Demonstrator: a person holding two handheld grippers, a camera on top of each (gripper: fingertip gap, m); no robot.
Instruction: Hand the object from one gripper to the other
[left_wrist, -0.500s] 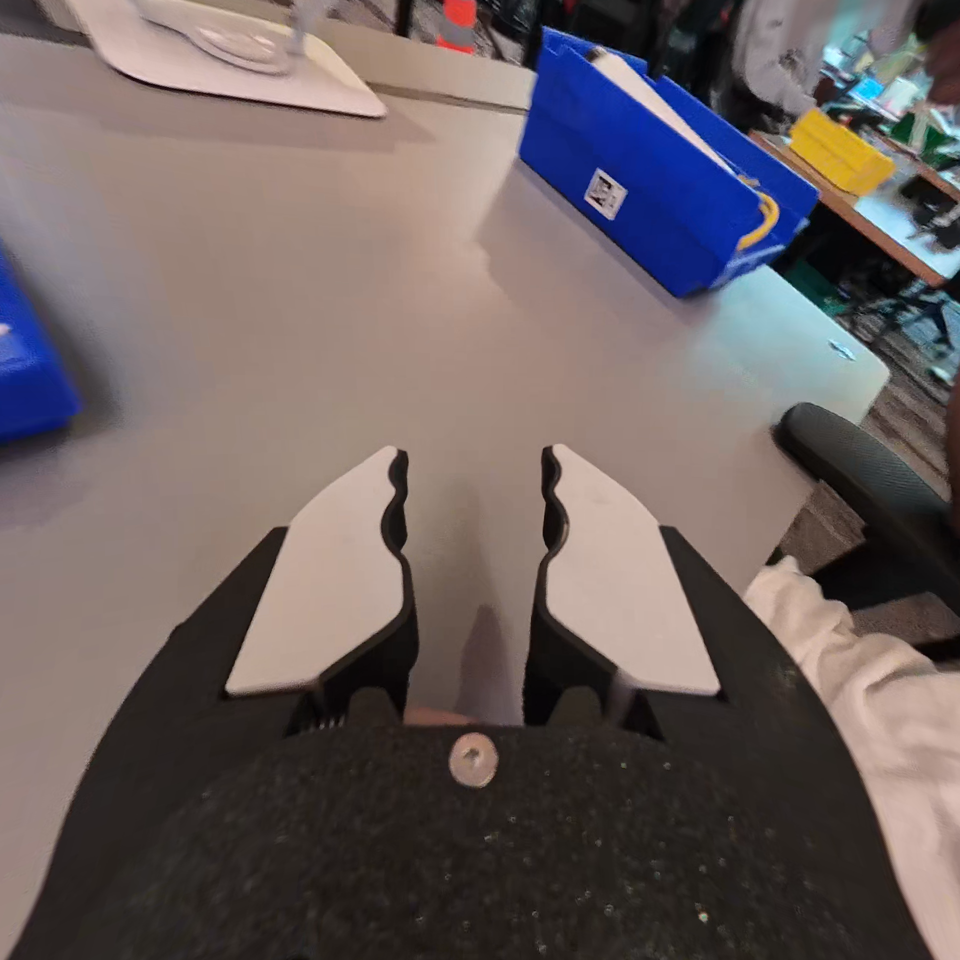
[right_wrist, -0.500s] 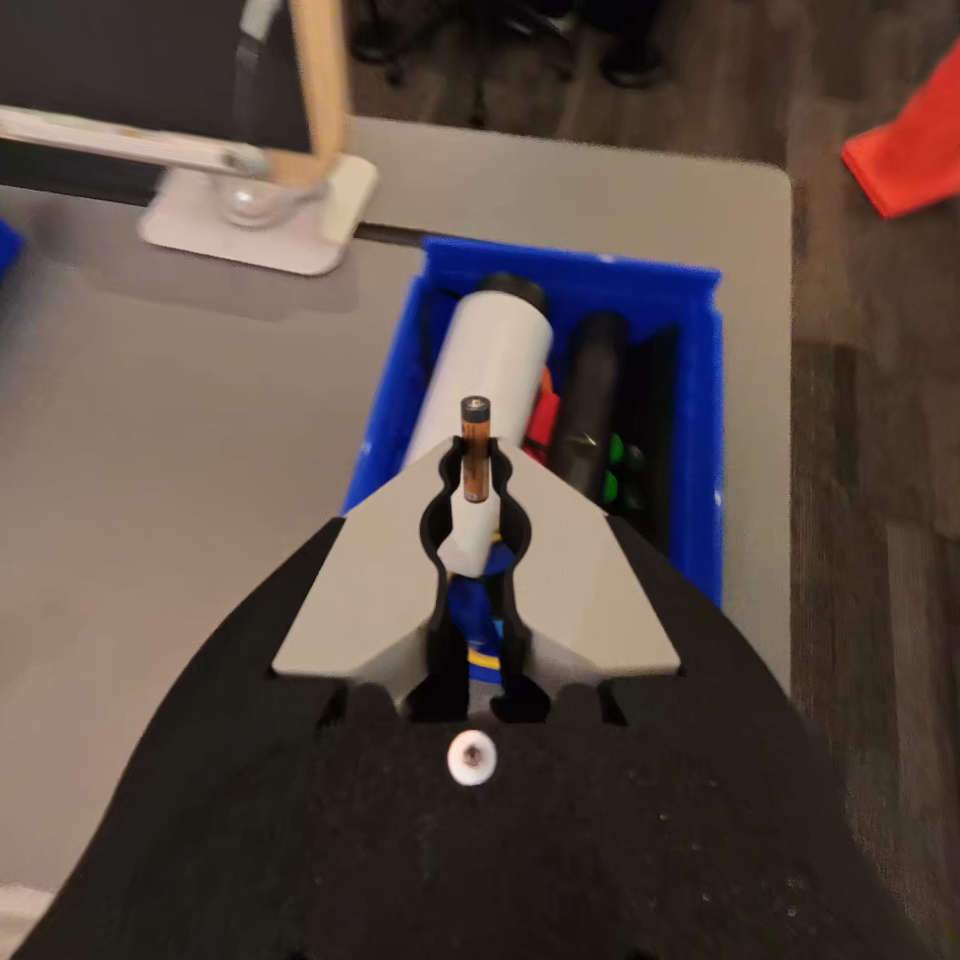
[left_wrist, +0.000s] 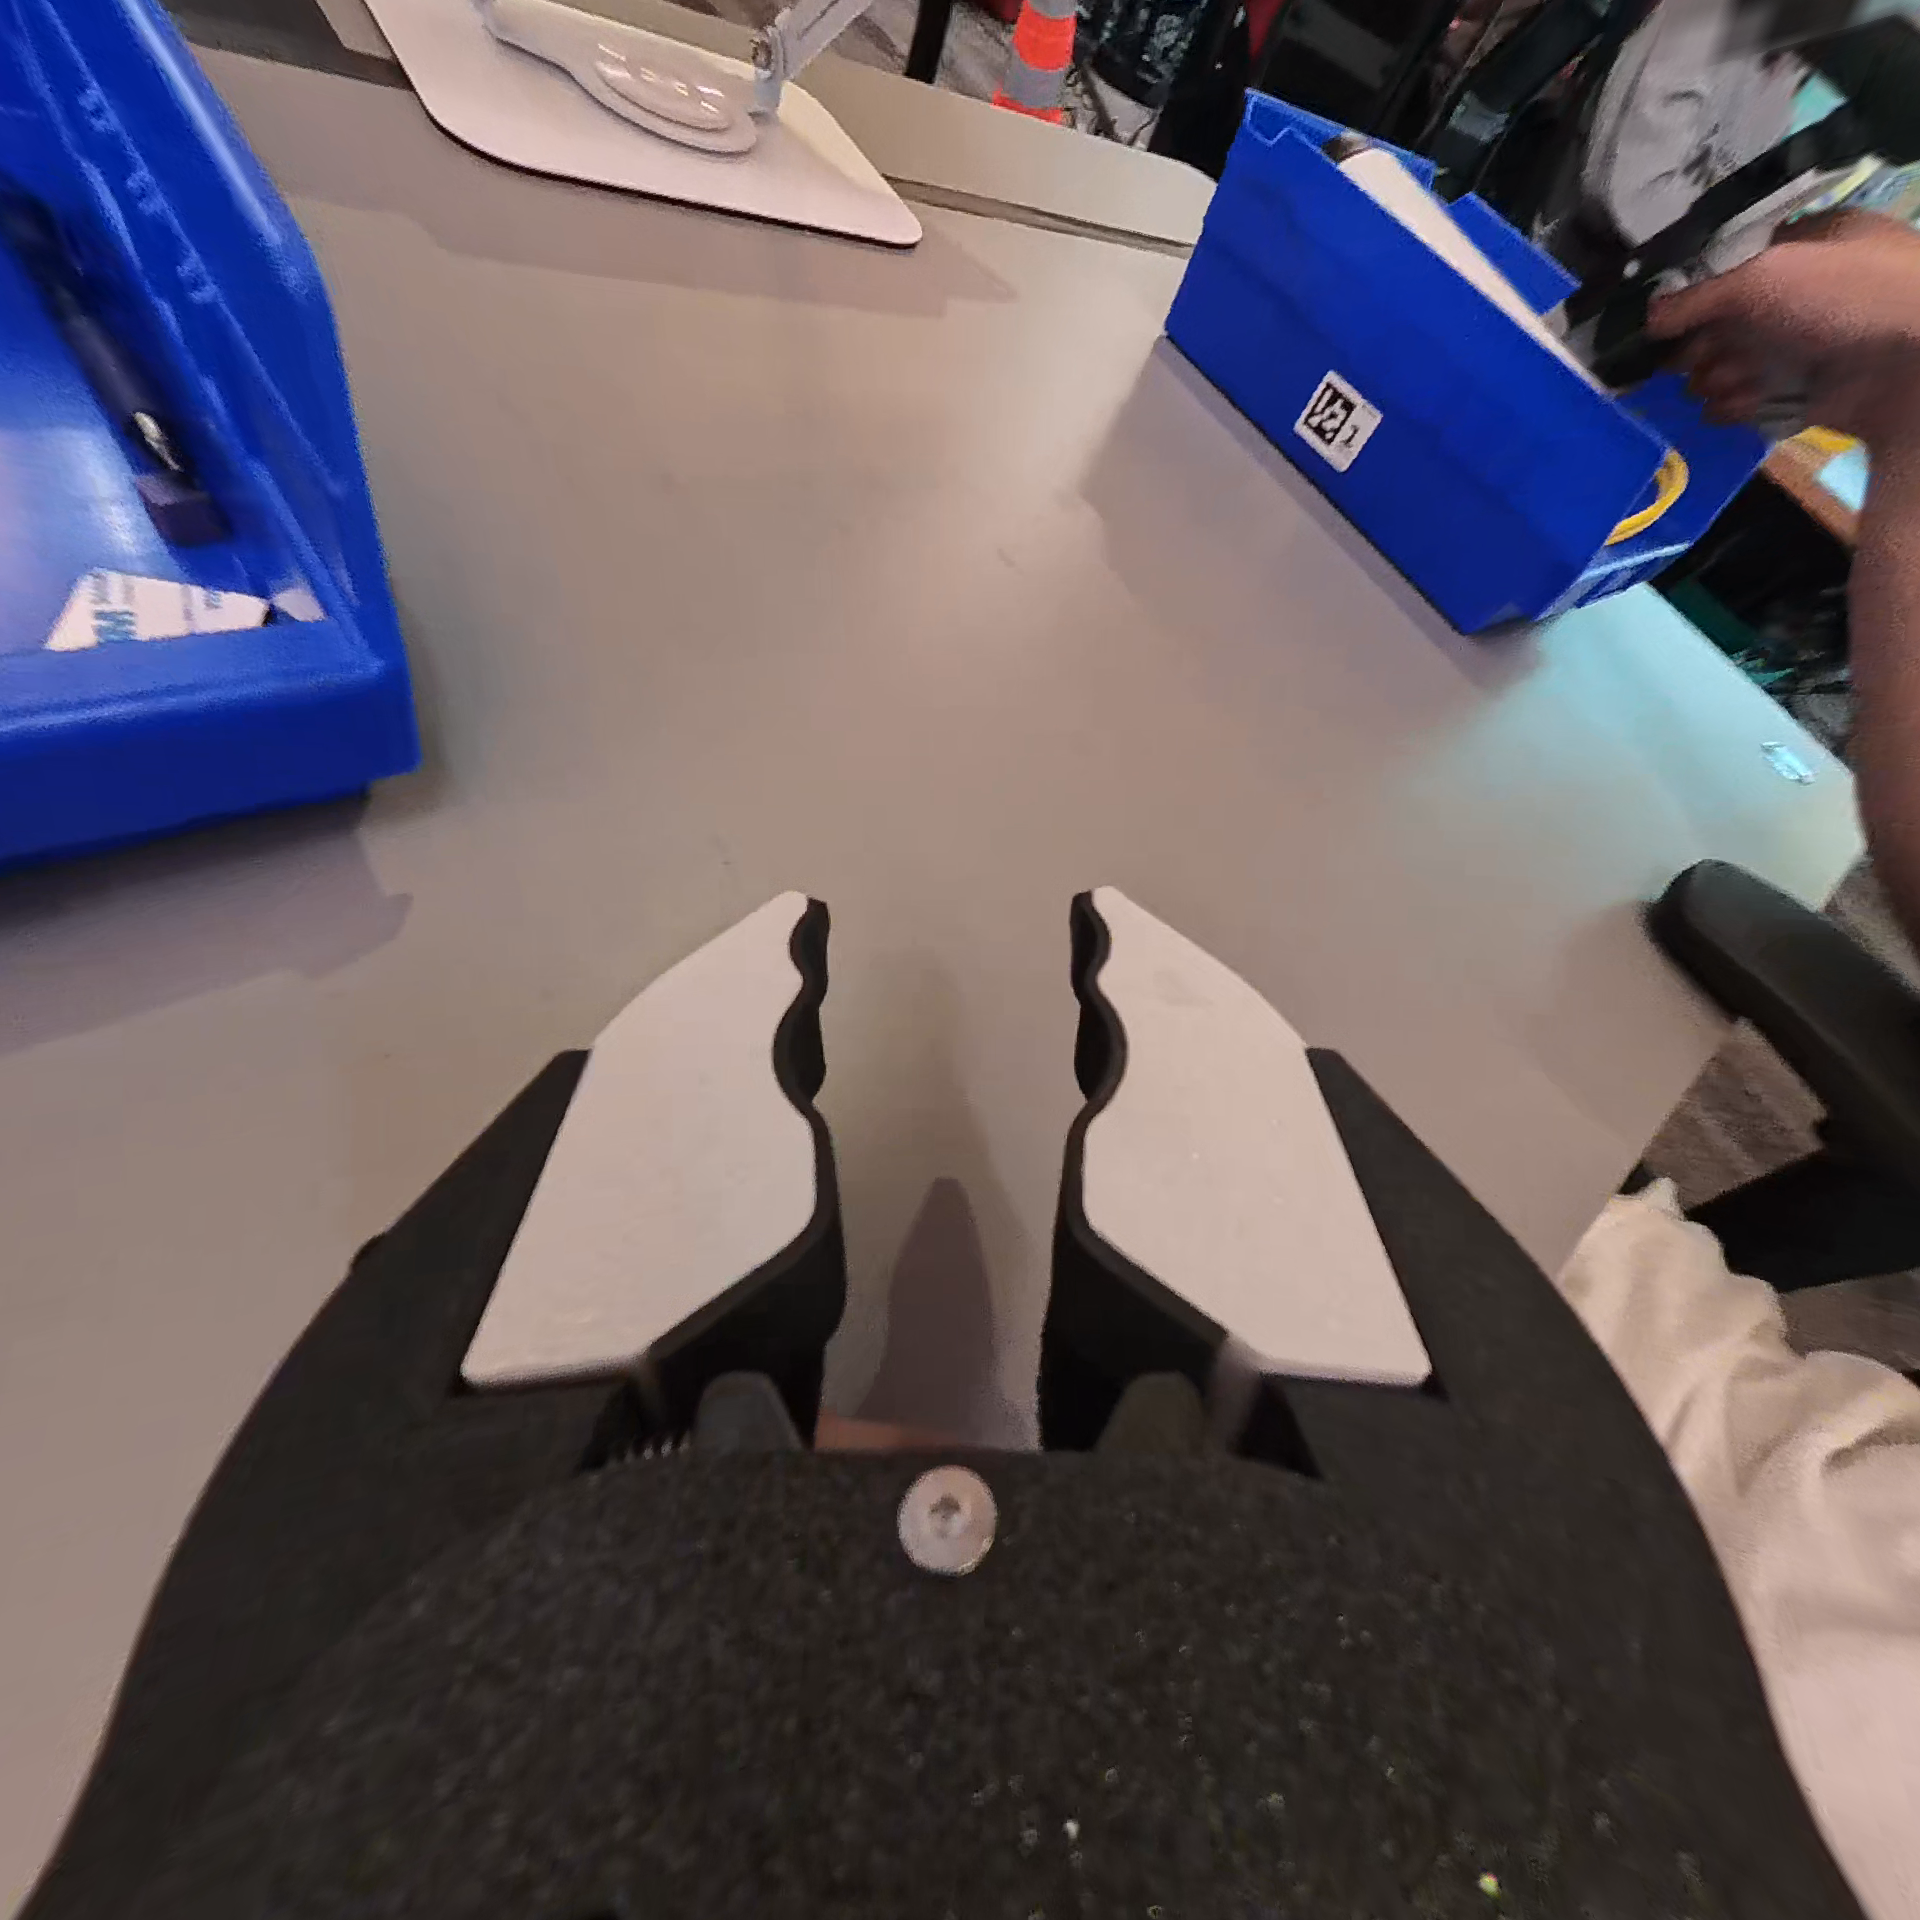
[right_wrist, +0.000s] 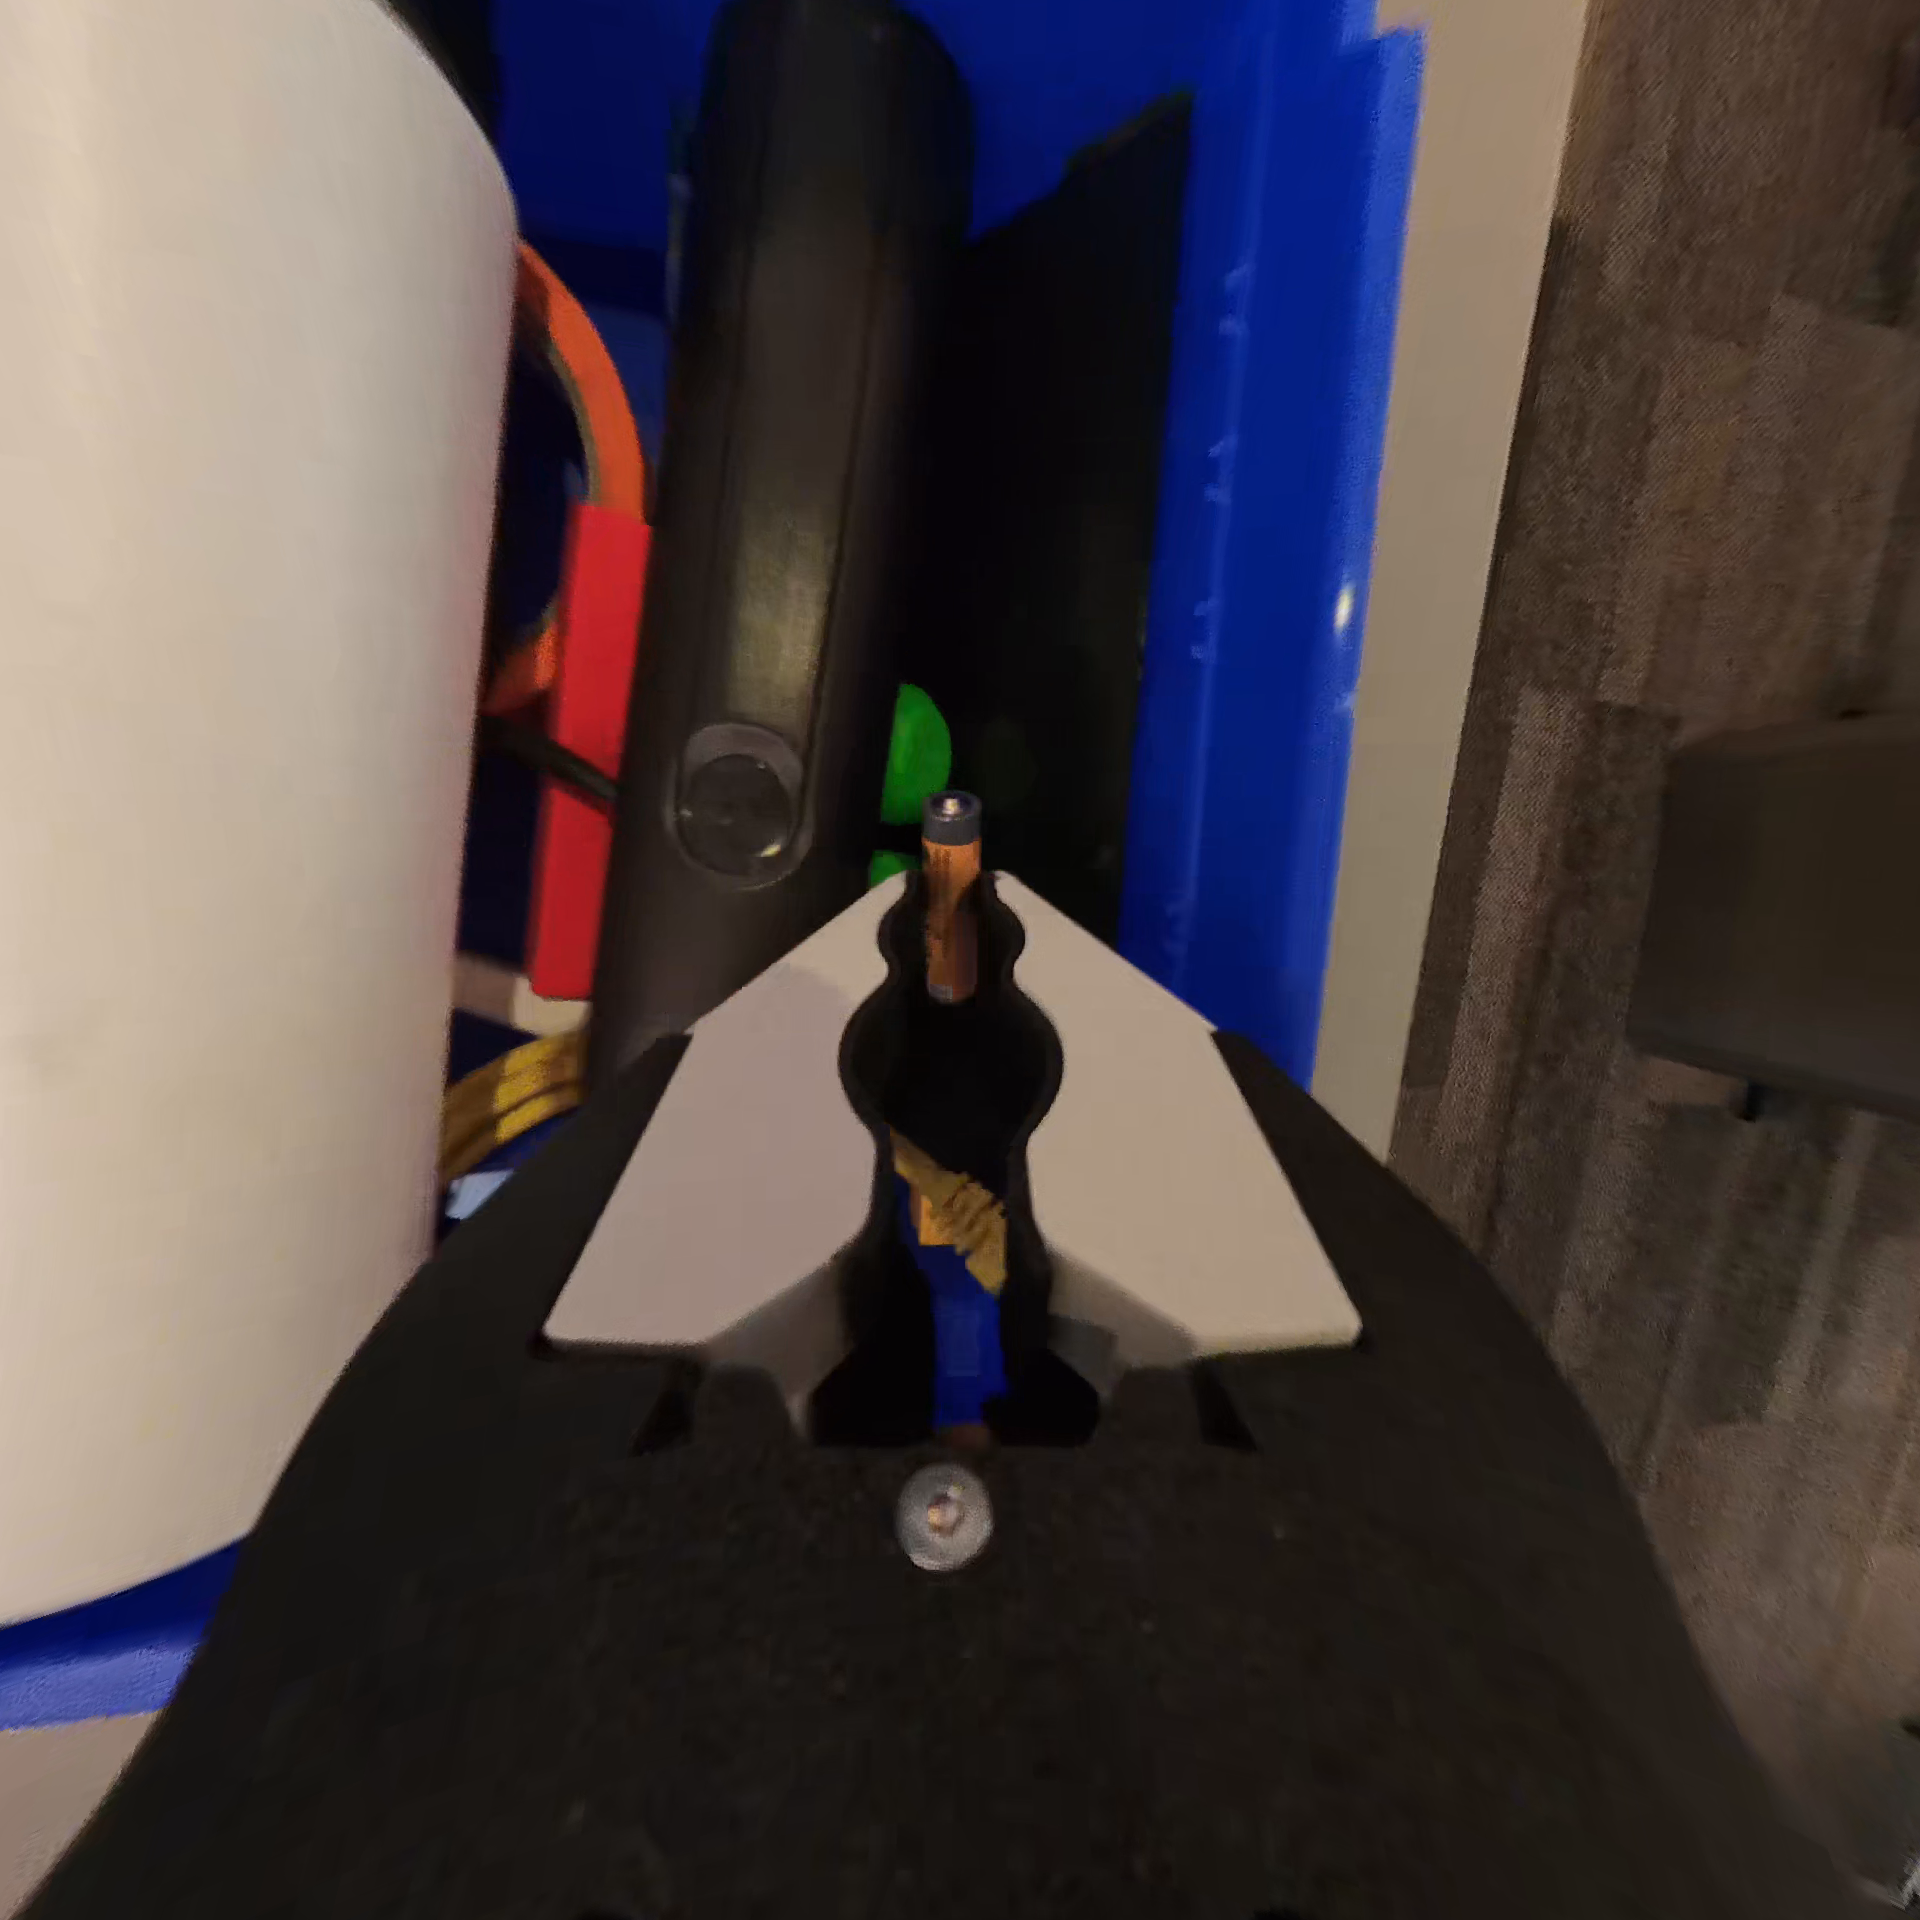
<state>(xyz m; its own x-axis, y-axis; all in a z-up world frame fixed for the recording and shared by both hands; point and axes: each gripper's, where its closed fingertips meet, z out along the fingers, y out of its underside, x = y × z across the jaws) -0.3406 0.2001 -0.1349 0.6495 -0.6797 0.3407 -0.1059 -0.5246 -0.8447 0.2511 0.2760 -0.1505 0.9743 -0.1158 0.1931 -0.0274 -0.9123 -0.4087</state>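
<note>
My right gripper (right_wrist: 951, 894) is shut on a small copper-and-black battery (right_wrist: 949, 906), which stands upright between the fingertips. It hangs low over the open blue bin (right_wrist: 1268, 520), just above its contents. My left gripper (left_wrist: 948, 914) is open and empty, low over the bare grey table (left_wrist: 831, 623). In the left wrist view the same blue bin (left_wrist: 1434, 416) stands at the far right, with a hand (left_wrist: 1808, 312) holding a black tool over it.
The bin holds a white cylinder (right_wrist: 229, 727), a black flashlight-like tube (right_wrist: 790, 520), and red, orange and green items. A second blue bin (left_wrist: 187, 499) stands at the left. A white stand base (left_wrist: 665, 135) is at the back. A chair armrest (left_wrist: 1797, 987) is at the right. Across from one pair of fingers to the other is roughly 60 cm.
The right gripper has dropped down close into the blue bin with the battery still held. The left gripper has shifted so the left blue bin shows nearer; its jaws stay open.
</note>
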